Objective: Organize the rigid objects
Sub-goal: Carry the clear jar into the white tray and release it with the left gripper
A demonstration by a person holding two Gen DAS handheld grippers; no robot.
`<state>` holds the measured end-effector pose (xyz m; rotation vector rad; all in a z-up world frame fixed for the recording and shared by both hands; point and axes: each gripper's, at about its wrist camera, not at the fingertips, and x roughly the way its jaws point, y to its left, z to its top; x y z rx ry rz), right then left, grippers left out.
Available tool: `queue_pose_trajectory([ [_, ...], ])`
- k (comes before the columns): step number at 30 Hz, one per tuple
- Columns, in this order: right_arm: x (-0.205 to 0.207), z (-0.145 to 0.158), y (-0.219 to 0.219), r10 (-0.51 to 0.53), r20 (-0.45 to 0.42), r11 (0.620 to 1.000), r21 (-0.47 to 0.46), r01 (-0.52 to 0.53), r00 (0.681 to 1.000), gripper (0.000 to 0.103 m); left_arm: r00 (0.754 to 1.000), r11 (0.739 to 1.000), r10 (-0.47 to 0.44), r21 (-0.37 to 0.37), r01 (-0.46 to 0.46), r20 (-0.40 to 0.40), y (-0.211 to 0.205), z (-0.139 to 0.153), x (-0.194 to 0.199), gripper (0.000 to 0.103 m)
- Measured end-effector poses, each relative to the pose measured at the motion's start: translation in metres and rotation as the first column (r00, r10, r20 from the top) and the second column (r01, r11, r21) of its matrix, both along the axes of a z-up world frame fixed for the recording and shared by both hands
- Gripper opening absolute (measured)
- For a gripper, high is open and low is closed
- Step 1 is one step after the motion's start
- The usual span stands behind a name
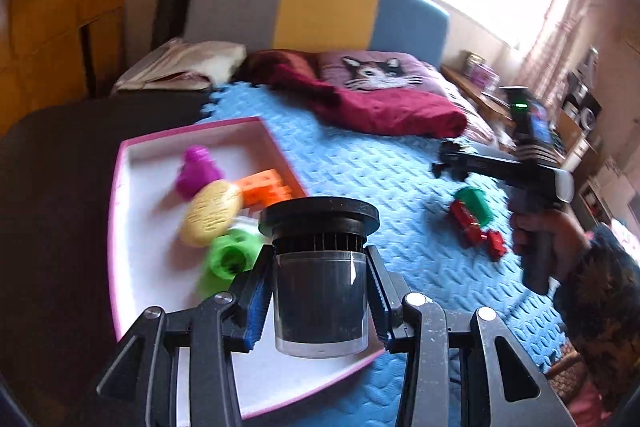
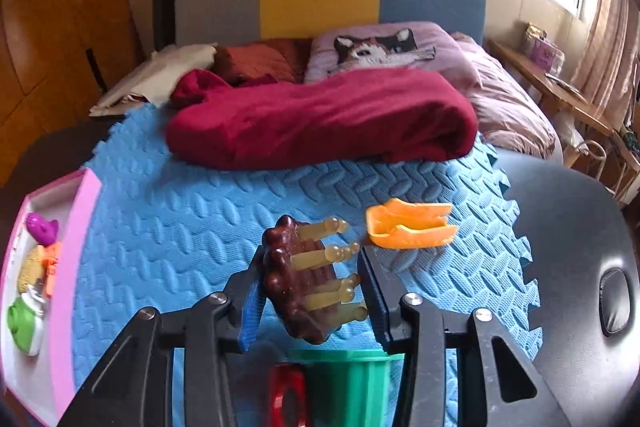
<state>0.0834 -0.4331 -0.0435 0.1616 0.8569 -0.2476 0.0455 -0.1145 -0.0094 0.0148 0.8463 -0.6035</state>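
Your left gripper [image 1: 320,295] is clenched on a dark cylindrical jar with a wide black ribbed lid [image 1: 320,267], held upright with the lid pointing away from you, and in the left wrist view it hangs low in the centre of the frame, over the near right corner of the pink-rimmed white tray [image 1: 120,211]. The tray's open floor lies up and to the left of the jar, where a purple toy [image 1: 198,171], a yellow oval piece [image 1: 212,211], an orange block [image 1: 266,187] and a green ring-shaped piece [image 1: 232,255] already sit, so your left hand is clearly the nearer one and the bare white patch below the green piece looks the likeliest spot. Your right gripper [image 2: 312,283] grasps a brown toy rack of ribs with pale bone ends [image 2: 308,275], its long axis running away from you and slightly left, over the blue foam mat [image 2: 180,227]; from there the tray sits at the far left edge of the right wrist view, well apart. An orange plastic scoop-like piece [image 2: 408,223] lies on the mat just beyond the right fingertip, and a green and red toy [image 2: 340,387] sits below the tongs
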Motion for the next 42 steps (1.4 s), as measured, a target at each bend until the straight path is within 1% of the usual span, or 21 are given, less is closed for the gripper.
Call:
queue_pose_trajectory([
  [3,-0.007,0.010,0.025,0.068,0.026,0.997,0.030,-0.068,0.997,0.044,0.998,0.998,0.057,0.004,-0.057,-0.001,0.021,-0.003,0.003,0.044],
  [4,-0.010,0.010,0.034,0.092,0.028,0.994,0.053,-0.094,0.995,0.044,0.997,0.997,0.077,0.005,-0.077,-0.006,0.029,-0.004,0.004,0.044],
  [7,-0.020,0.006,0.058,0.157,0.019,0.981,0.111,-0.158,0.987,0.044,0.992,0.992,0.126,0.011,-0.126,-0.016,0.051,-0.009,0.004,0.044],
  [9,-0.028,0.001,0.073,0.193,0.011,0.974,0.121,-0.193,0.981,0.044,0.987,0.987,0.159,0.018,-0.158,-0.024,0.064,-0.013,0.003,0.044],
  [12,-0.038,-0.012,0.091,0.239,-0.015,0.967,0.096,-0.237,0.971,0.044,0.981,0.981,0.194,0.028,-0.193,-0.032,0.078,-0.017,0.001,0.044],
  [14,-0.043,-0.022,0.099,0.251,-0.037,0.966,0.075,-0.247,0.967,0.044,0.976,0.976,0.216,0.038,-0.215,-0.033,0.083,-0.019,-0.001,0.044],
  [15,-0.047,-0.023,0.101,0.257,-0.015,0.965,0.048,-0.256,0.966,0.044,0.973,0.973,0.227,0.050,-0.226,-0.029,0.084,-0.020,-0.002,0.044],
  [17,-0.050,-0.024,0.103,0.261,-0.006,0.965,0.038,-0.260,0.965,0.044,0.970,0.968,0.244,0.070,-0.242,-0.017,0.083,-0.019,-0.004,0.044],
  [20,-0.051,-0.026,0.101,0.272,0.014,0.962,0.030,-0.272,0.962,0.044,0.967,0.964,0.253,0.083,-0.252,-0.006,0.081,-0.018,-0.007,0.044],
  [24,-0.053,-0.028,0.093,0.266,0.051,0.961,0.065,-0.269,0.963,0.044,0.967,0.960,0.253,0.116,-0.253,0.014,0.075,-0.018,-0.011,0.044],
  [27,-0.053,-0.027,0.091,0.266,0.050,0.960,0.077,-0.269,0.963,0.044,0.968,0.958,0.251,0.137,-0.252,0.025,0.070,-0.017,-0.012,0.044],
  [33,-0.053,-0.027,0.093,0.271,0.046,0.960,0.062,-0.274,0.961,0.044,0.969,0.955,0.244,0.163,-0.248,0.043,0.059,-0.016,-0.011,0.044],
  [38,-0.052,-0.027,0.095,0.270,0.043,0.961,0.053,-0.272,0.962,0.044,0.972,0.958,0.230,0.168,-0.233,0.036,0.053,-0.017,-0.011,0.044],
  [42,-0.052,-0.027,0.095,0.269,0.037,0.961,0.051,-0.271,0.962,0.044,0.974,0.964,0.227,0.141,-0.224,-0.011,0.055,-0.020,-0.006,0.044],
])
